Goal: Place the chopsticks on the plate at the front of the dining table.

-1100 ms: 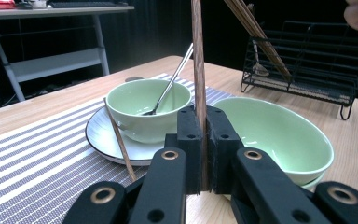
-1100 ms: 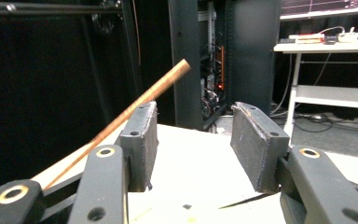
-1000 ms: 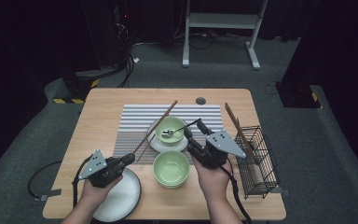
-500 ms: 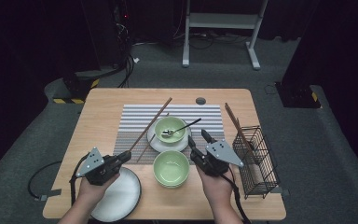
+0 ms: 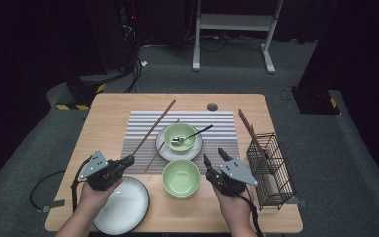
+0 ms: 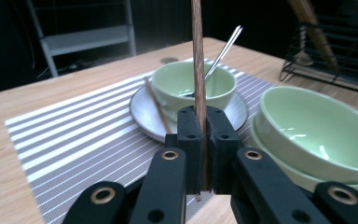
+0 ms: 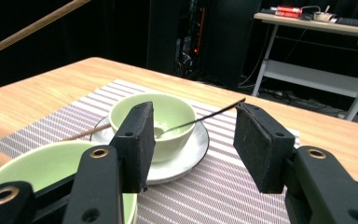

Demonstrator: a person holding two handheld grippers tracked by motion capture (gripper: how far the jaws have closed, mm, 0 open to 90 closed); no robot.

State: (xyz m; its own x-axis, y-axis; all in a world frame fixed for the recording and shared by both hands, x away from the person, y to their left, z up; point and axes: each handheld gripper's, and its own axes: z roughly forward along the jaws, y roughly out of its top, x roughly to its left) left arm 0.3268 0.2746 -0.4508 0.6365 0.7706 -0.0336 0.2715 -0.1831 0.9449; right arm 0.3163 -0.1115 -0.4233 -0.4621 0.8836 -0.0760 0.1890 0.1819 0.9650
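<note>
Across the middle of the high view lies the striped placemat (image 5: 143,129), and at lower left sits the grey plate (image 5: 123,210). Below centre is the empty green bowl (image 5: 181,177); above it, on a saucer (image 5: 164,149), stands the bowl with the spoon (image 5: 191,134).

The left gripper (image 5: 128,161) is clenched on one long chopstick (image 5: 154,125), which runs up and right from the jaws over the mat. Held so near its end, the stick could swing or pivot in the pads and knock the saucer or the second chopstick (image 5: 154,157) leaning against it.

The right gripper (image 5: 216,157), right of the empty bowl, grasps nothing; its jaws have just been opening. If it drops toward the spoon, a pad may catch the bowl rim and tip it. Whether the spoon handle rests firmly on the rim is hard to judge.
</note>
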